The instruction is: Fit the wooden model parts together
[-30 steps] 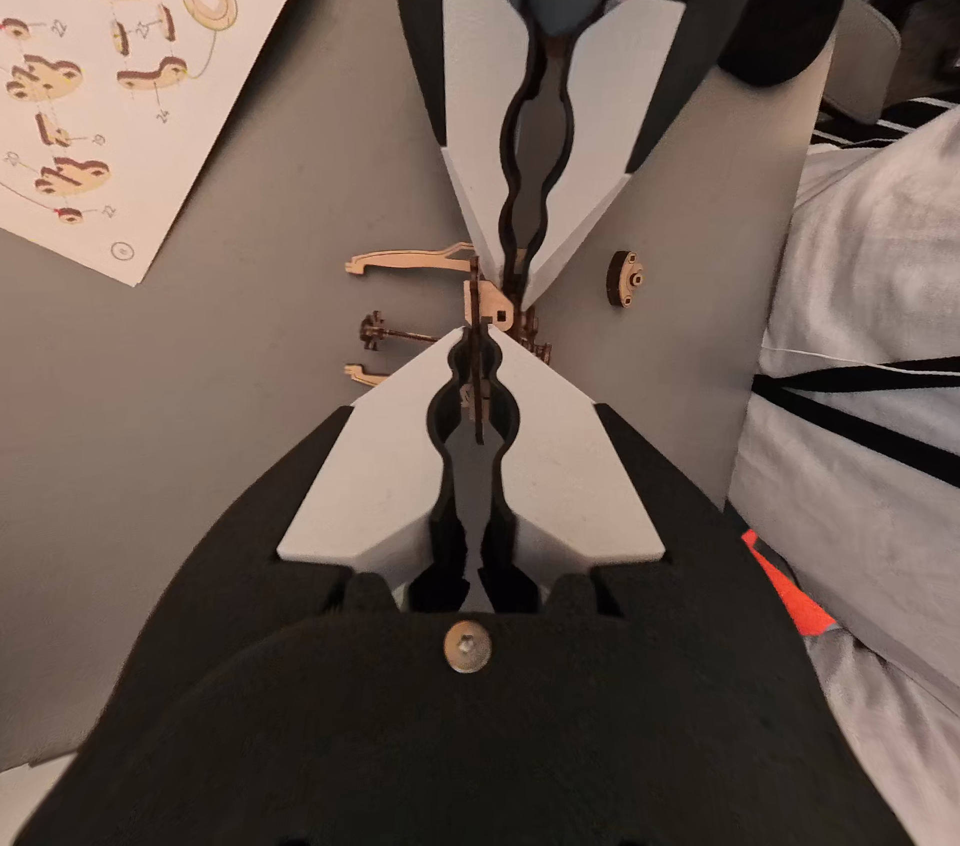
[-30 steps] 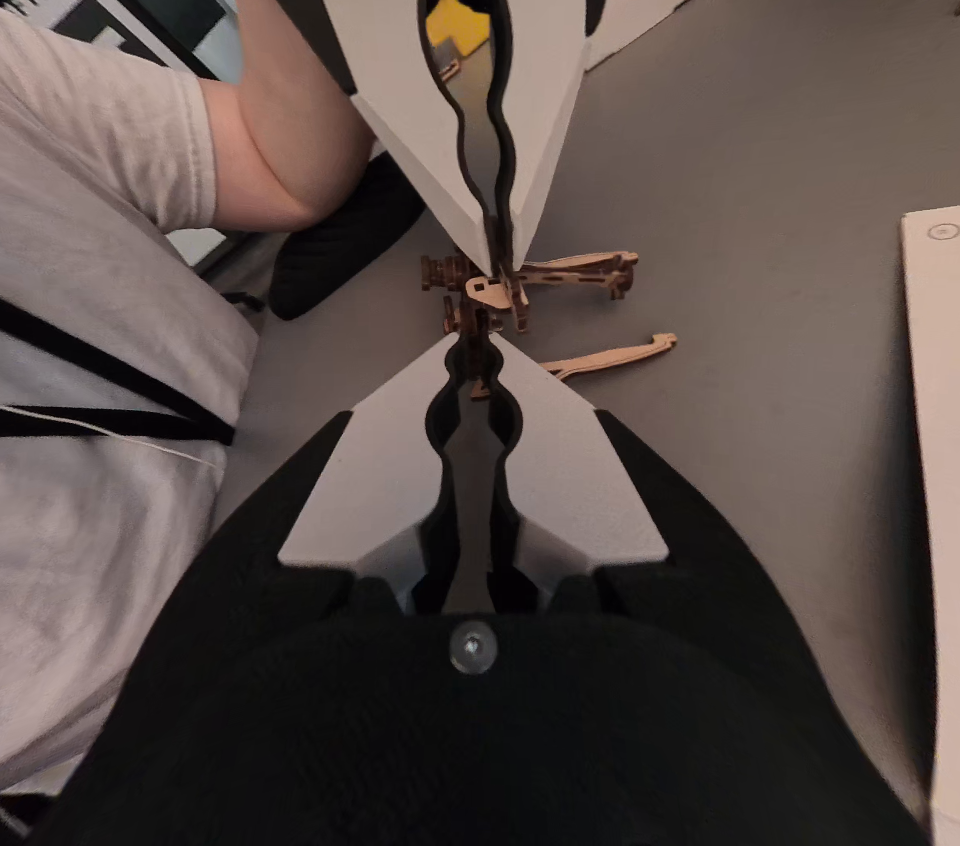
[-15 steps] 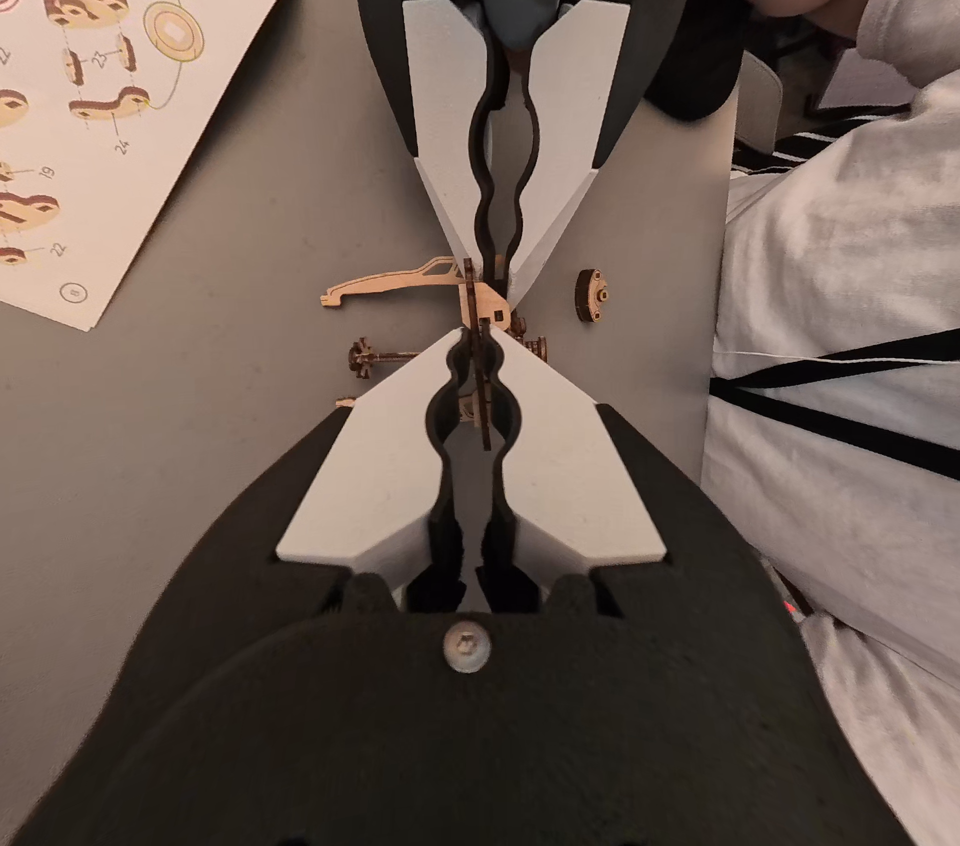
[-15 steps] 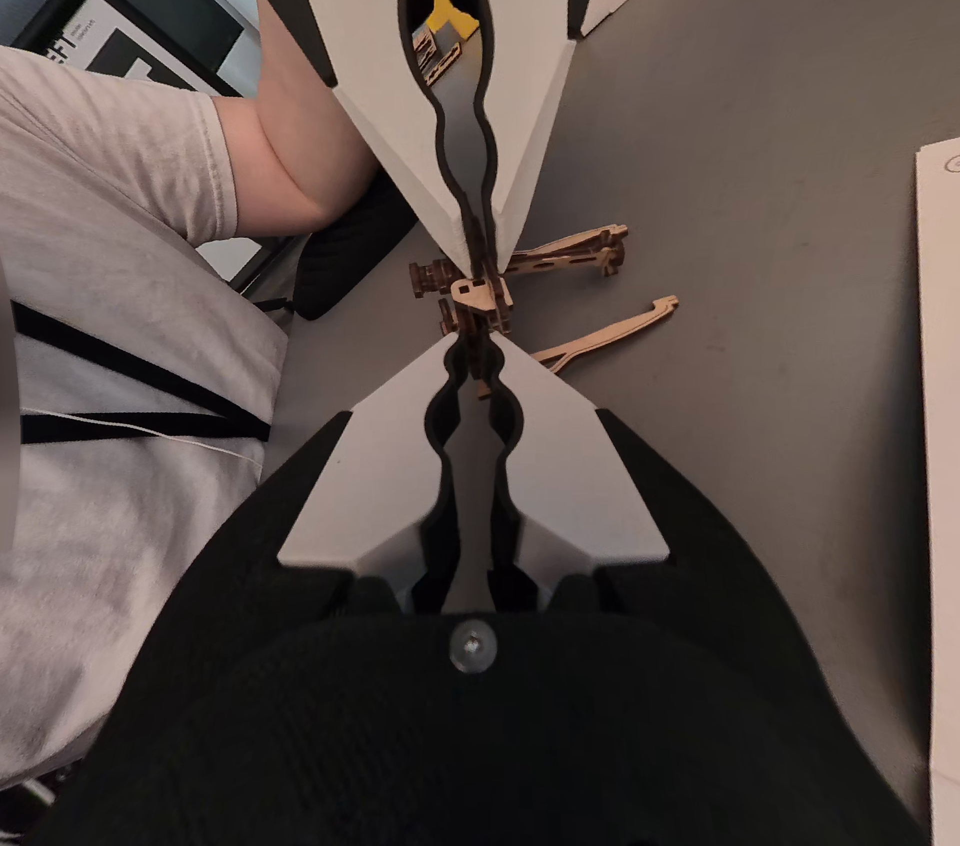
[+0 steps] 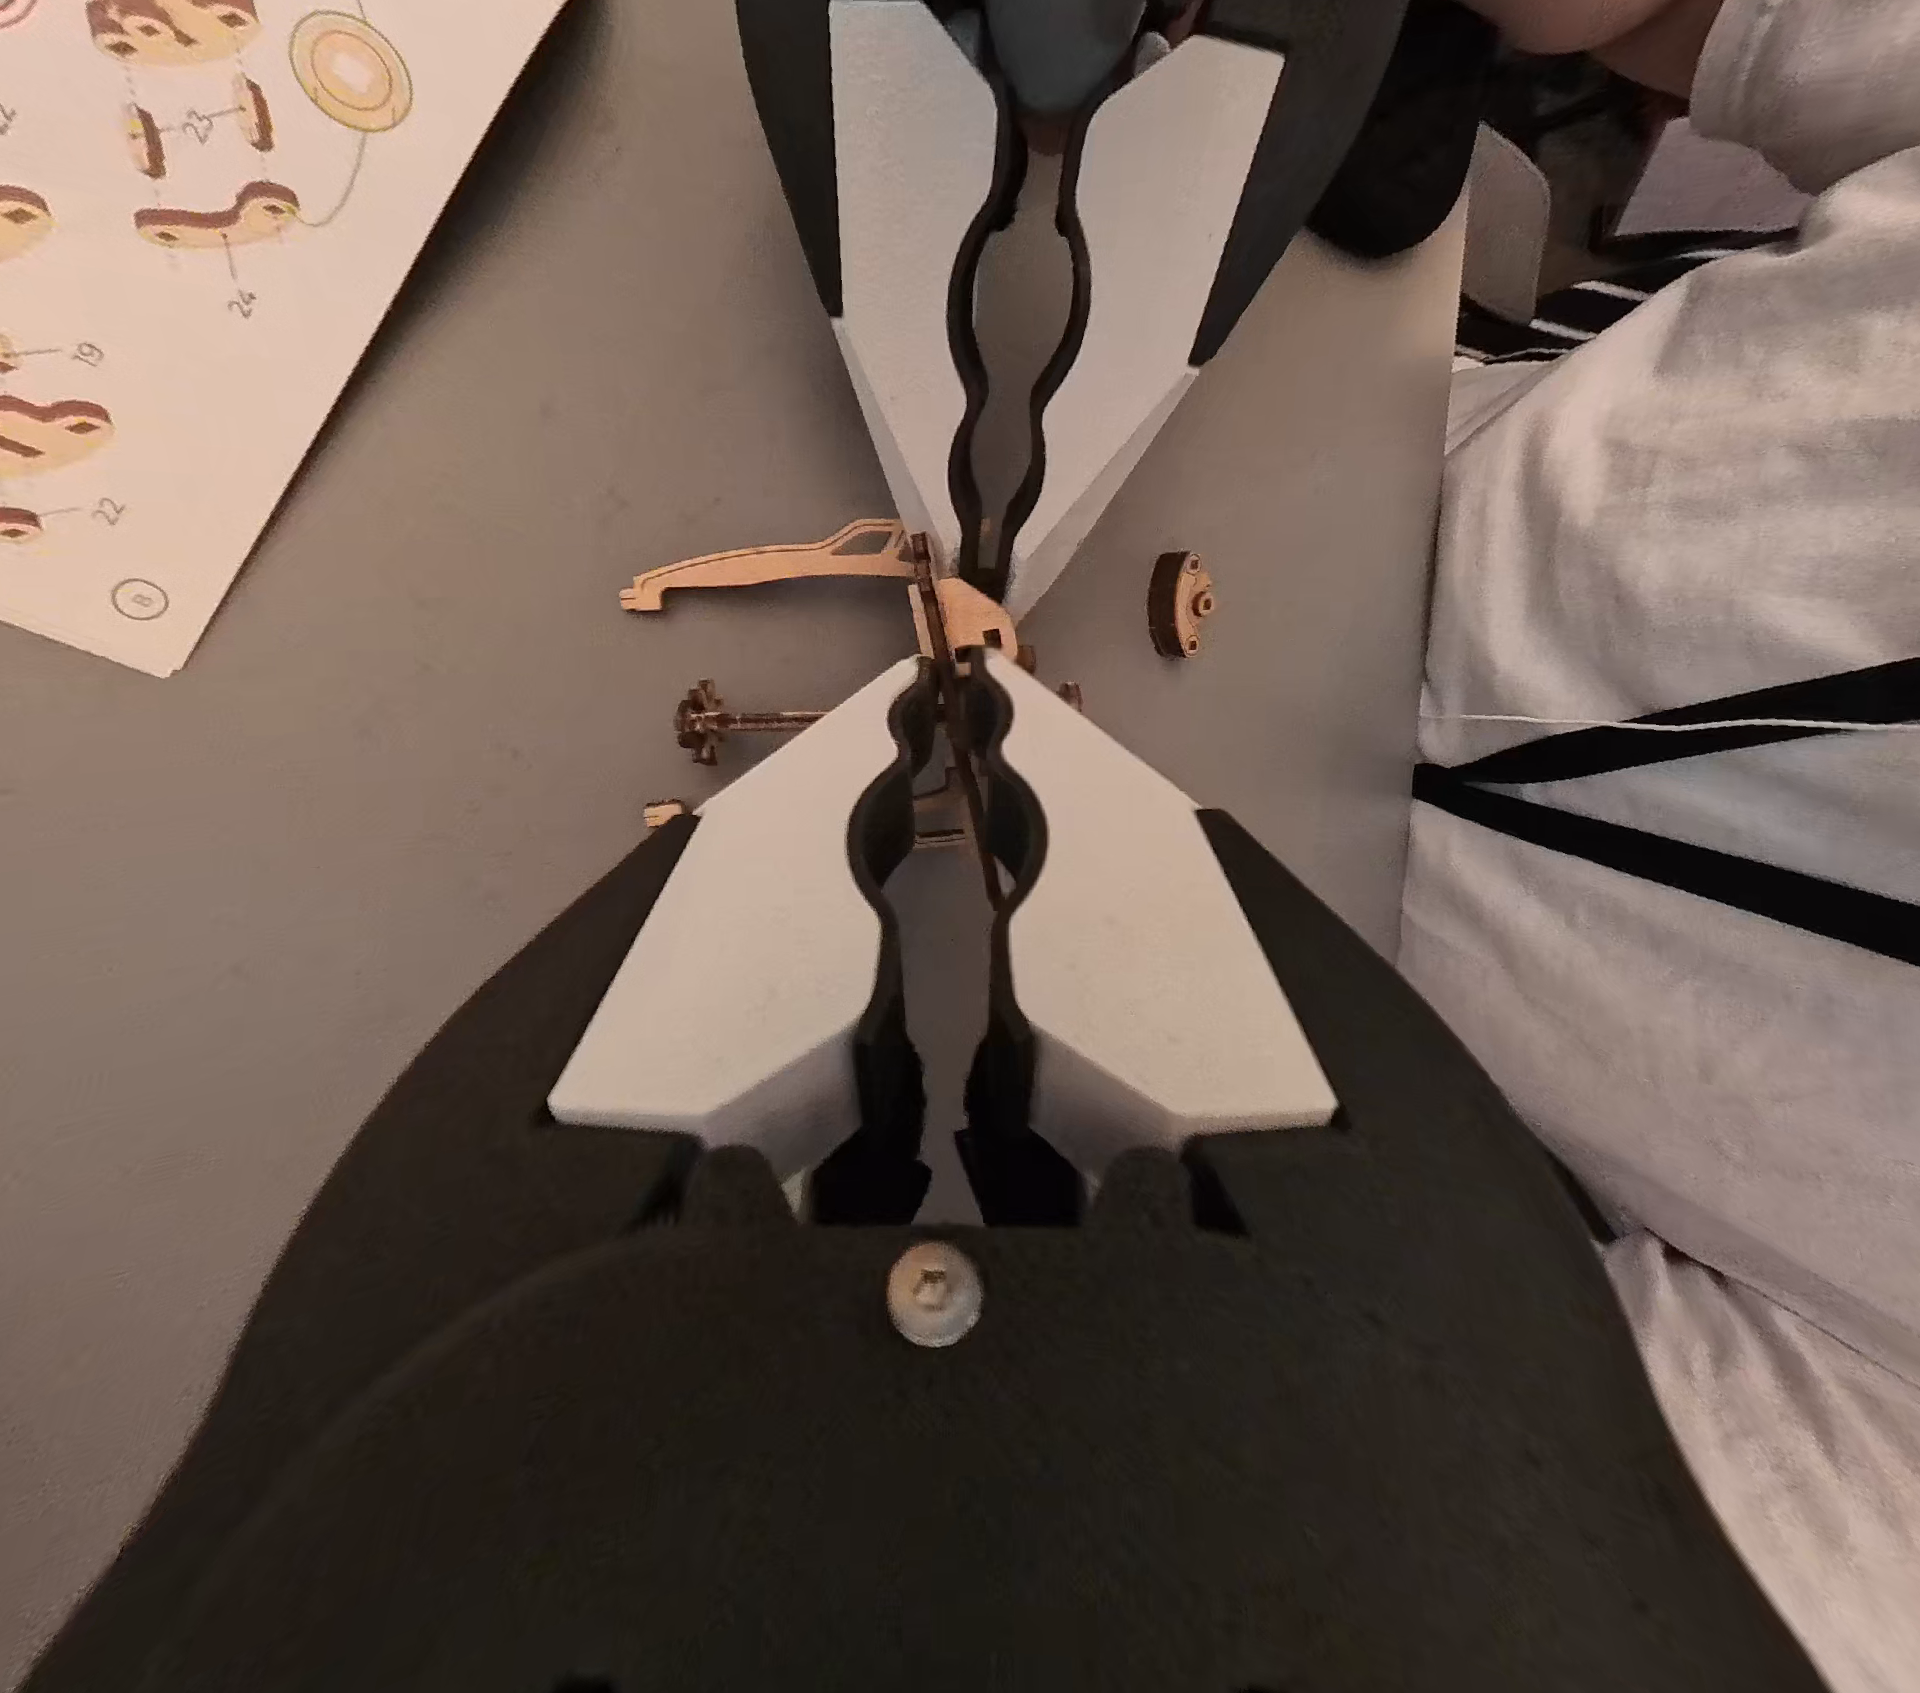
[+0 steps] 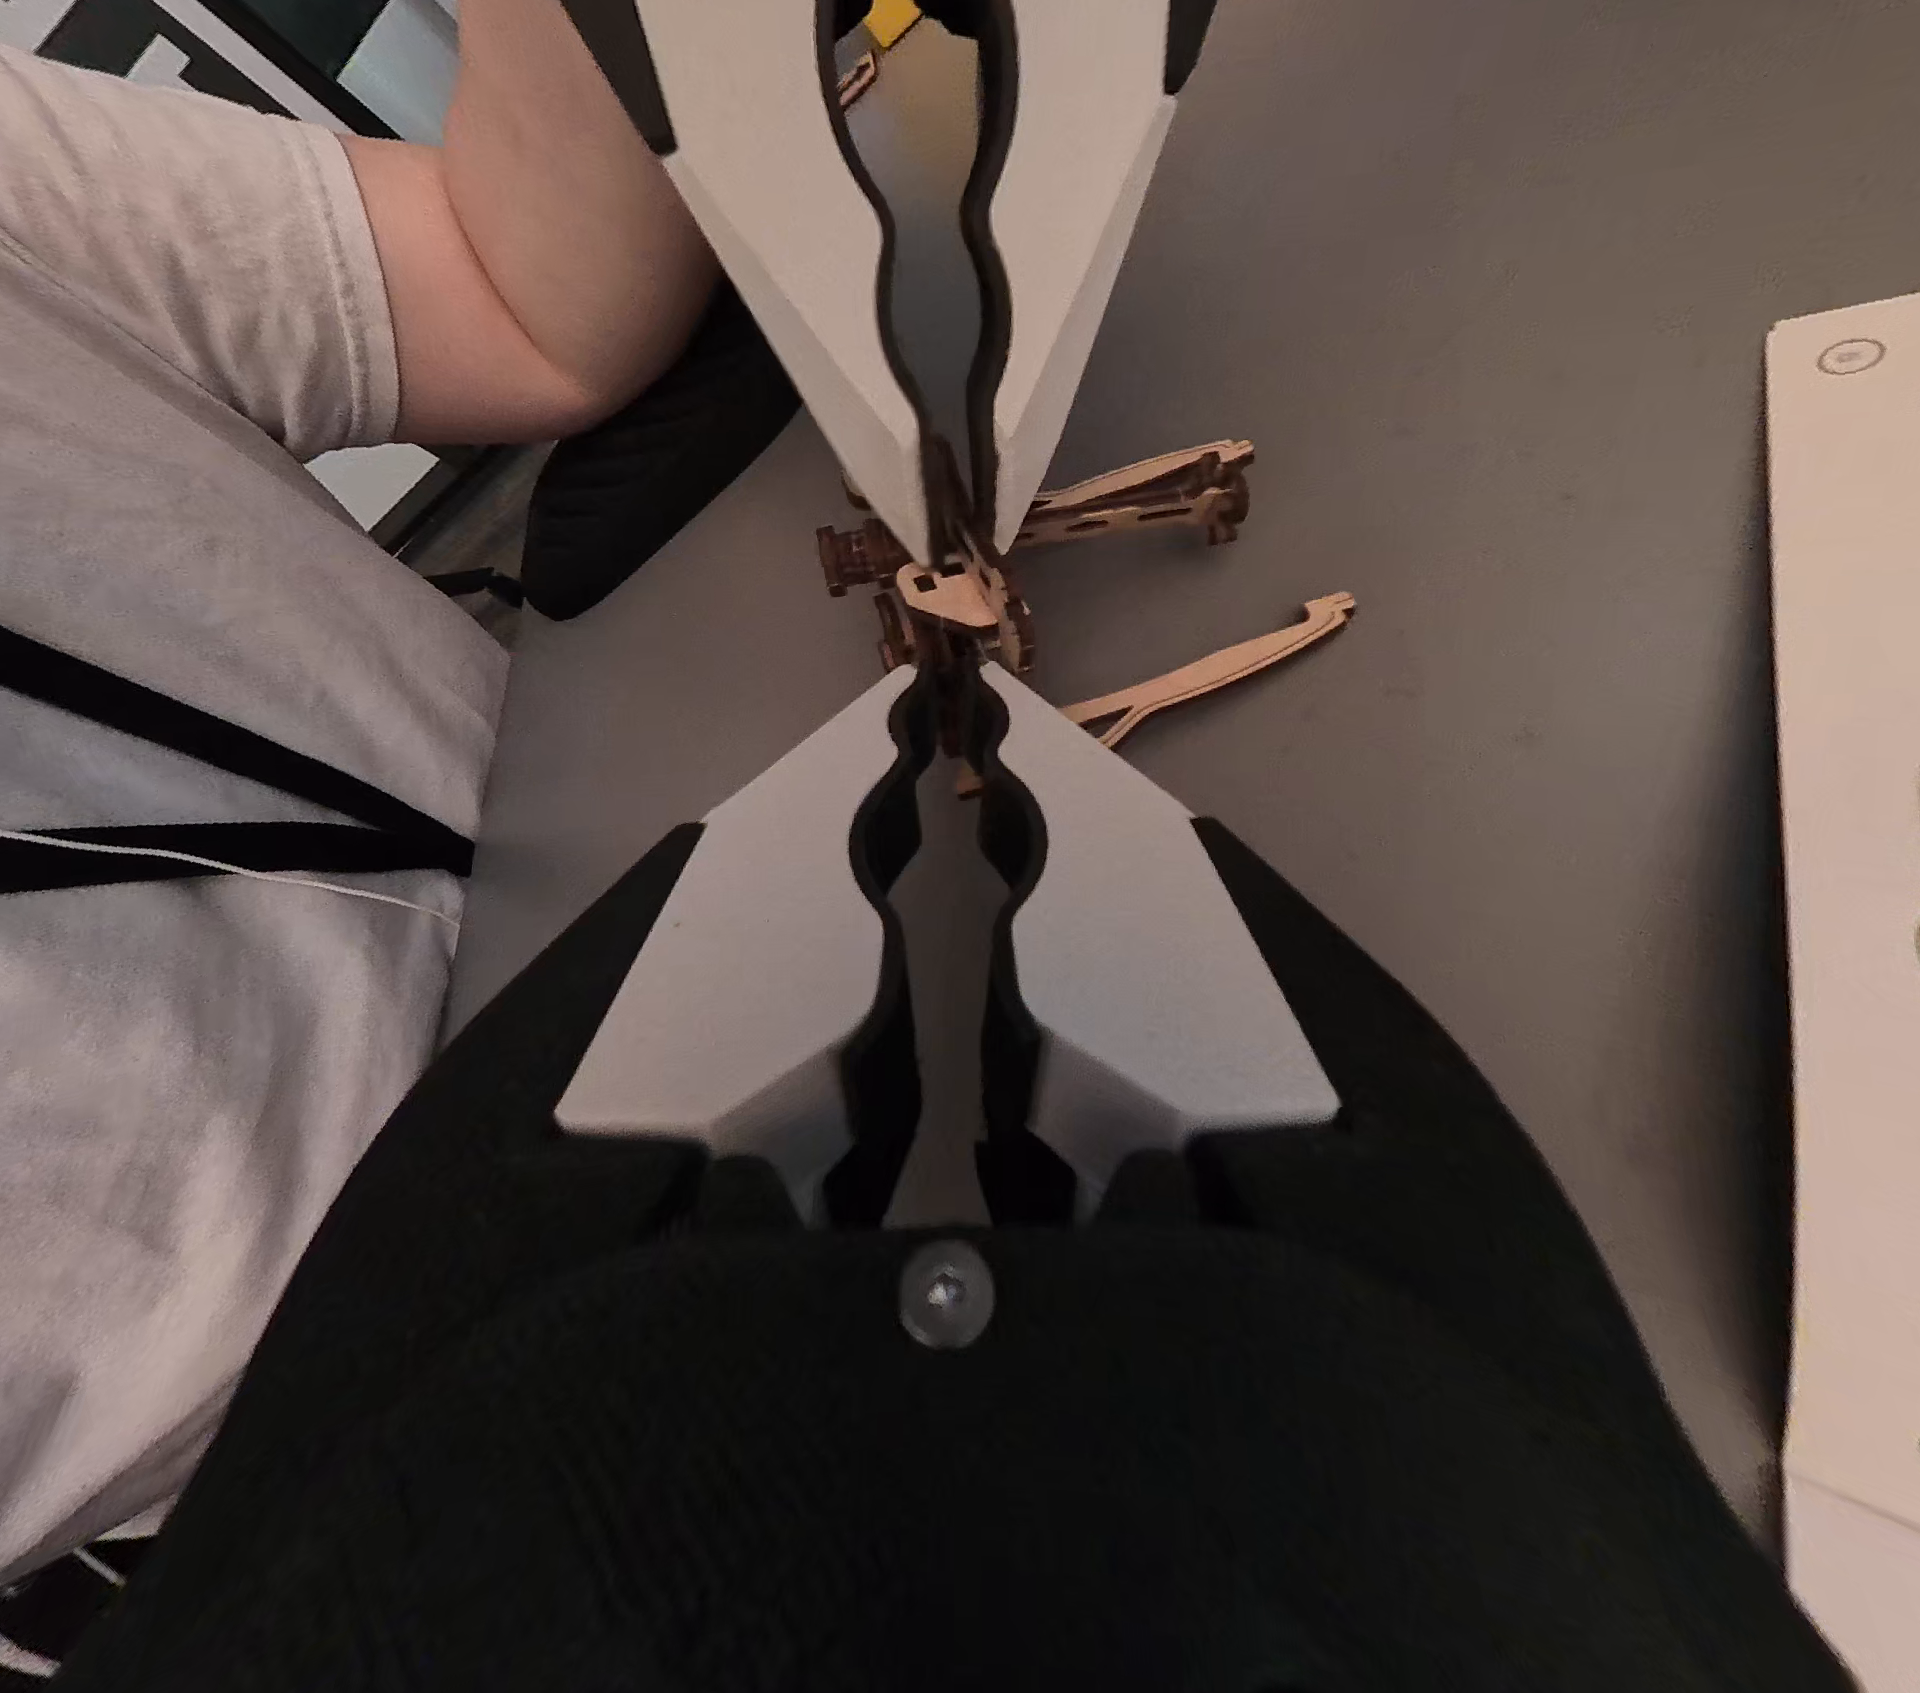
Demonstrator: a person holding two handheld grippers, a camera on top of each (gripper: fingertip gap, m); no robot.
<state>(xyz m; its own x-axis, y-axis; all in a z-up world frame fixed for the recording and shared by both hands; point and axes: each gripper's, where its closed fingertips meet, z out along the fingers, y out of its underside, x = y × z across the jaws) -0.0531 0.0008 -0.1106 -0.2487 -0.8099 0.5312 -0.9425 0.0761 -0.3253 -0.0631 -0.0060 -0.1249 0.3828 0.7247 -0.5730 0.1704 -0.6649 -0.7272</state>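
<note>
We pinch a thin dark wooden strip (image 5: 961, 770) in our left gripper (image 5: 951, 672); our right gripper (image 6: 948, 682) pinches the small pale wooden piece (image 6: 945, 589) meeting it.

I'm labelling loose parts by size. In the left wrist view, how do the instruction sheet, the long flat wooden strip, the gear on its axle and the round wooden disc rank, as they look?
1. instruction sheet
2. long flat wooden strip
3. gear on its axle, partly hidden
4. round wooden disc

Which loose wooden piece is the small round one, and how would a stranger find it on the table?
Start at the grey table and find where the two grippers' jaws meet tip to tip. The small round wooden disc stands on edge to the right of that meeting point, near the table's edge. Its neighbours are long and thin; it alone is dark-rimmed and round.
</note>
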